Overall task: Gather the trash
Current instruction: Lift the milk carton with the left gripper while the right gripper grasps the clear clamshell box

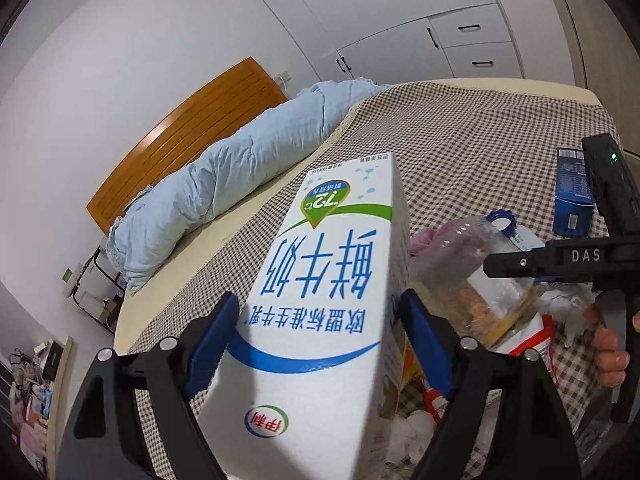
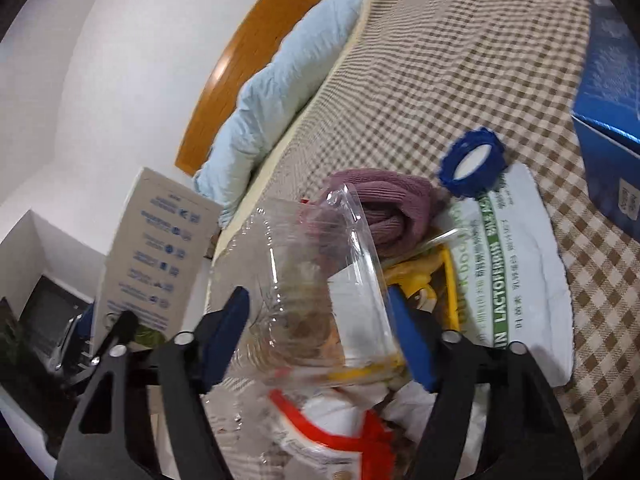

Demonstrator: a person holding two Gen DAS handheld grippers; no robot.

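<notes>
Clear plastic clamshell container [image 2: 316,300] lies between the right gripper's [image 2: 320,332] half-closed jaws, long axis running forward; left gripper [image 1: 320,332] stands clamped on milk carton [image 1: 320,300].

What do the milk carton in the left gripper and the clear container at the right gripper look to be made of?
Milk carton: coated paperboard by the look, smooth with a slight sheen; flat printed faces and crisp folded edges.
Clear container: thin transparent plastic, glossy; the purple cloth shows through it, and its walls carry creases and bright glints. Probably a flimsy food tub; I cannot tell the exact plastic.
</notes>
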